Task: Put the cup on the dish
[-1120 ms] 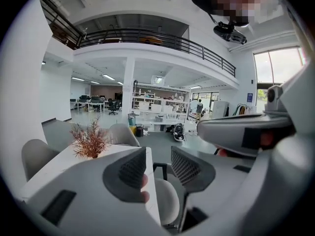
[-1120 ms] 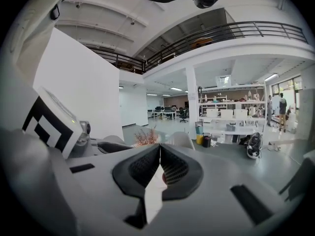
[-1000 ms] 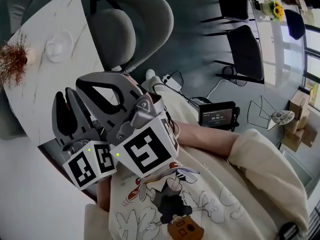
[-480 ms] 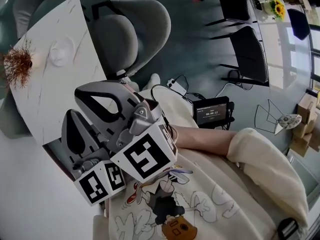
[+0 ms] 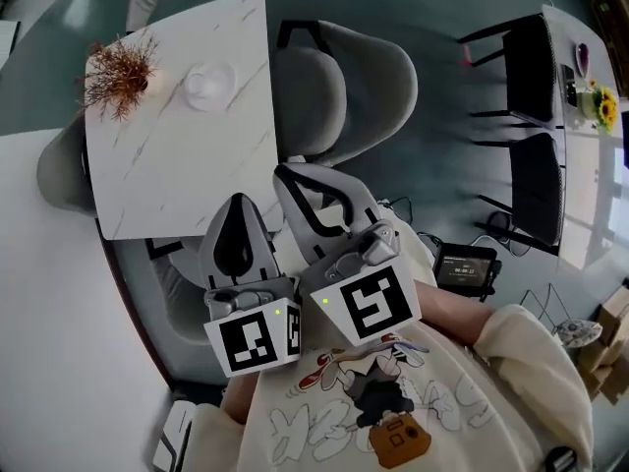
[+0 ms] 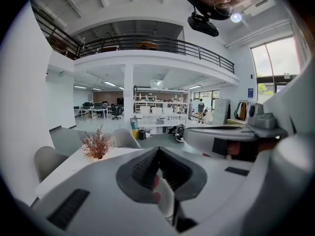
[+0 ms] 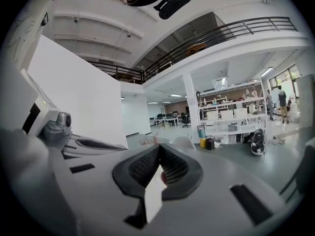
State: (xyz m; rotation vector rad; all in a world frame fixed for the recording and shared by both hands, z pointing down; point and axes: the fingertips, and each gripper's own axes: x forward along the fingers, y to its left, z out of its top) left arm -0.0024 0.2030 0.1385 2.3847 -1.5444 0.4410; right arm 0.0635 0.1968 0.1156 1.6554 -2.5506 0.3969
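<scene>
Though the cup (image 5: 208,82) stood well away on the table (image 5: 177,165) beside the plant (image 5: 118,72) in the head view, chairs (image 5: 329,101) crowding its edges, I judged its clear glass light, slick and breakable, best pinched at the rim. In the left gripper view my left gripper (image 6: 157,150) was pressed together, empty; in the right gripper view my right gripper (image 7: 158,147) was the same, with open floor ahead.

Open-plan office on two levels: mezzanine railing (image 6: 147,42) overhead, rows of desks (image 6: 96,108) with office chairs (image 6: 116,112). Marble worktop (image 5: 187,155), grey armchair (image 5: 334,96).
</scene>
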